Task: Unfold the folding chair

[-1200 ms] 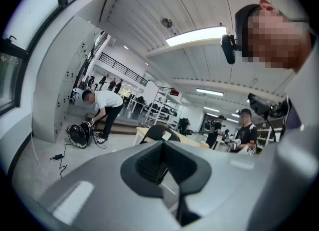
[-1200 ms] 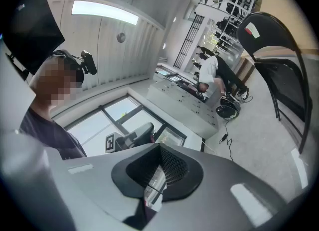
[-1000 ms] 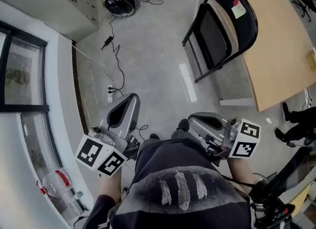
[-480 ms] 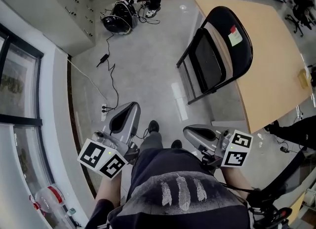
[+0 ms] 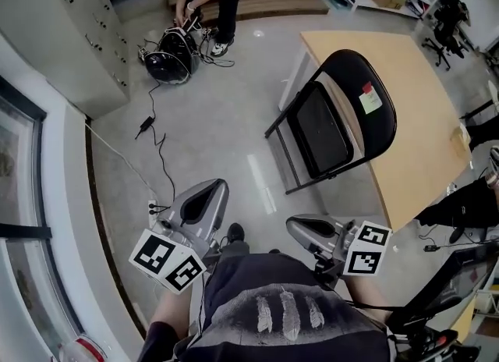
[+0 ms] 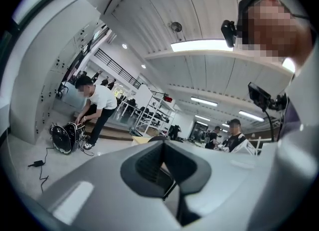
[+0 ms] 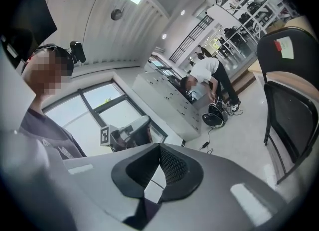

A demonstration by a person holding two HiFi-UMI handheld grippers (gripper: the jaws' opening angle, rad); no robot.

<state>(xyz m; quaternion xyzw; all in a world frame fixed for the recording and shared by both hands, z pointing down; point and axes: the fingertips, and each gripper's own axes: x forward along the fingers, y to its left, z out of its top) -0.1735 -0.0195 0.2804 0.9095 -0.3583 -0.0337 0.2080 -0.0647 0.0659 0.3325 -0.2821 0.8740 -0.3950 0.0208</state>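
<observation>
While the folding chair [image 5: 337, 115] leans folded against the table [image 5: 425, 111], well beyond the fingers, left gripper [image 5: 209, 191] and right gripper [image 5: 299, 225] are pressed together, empty.

The left gripper [image 6: 163, 148] has its jaws pressed together, nothing between them; beyond, a person in a white shirt [image 6: 99, 106] bends over a black bag [image 6: 63, 138] on the floor [image 6: 20, 150].
</observation>
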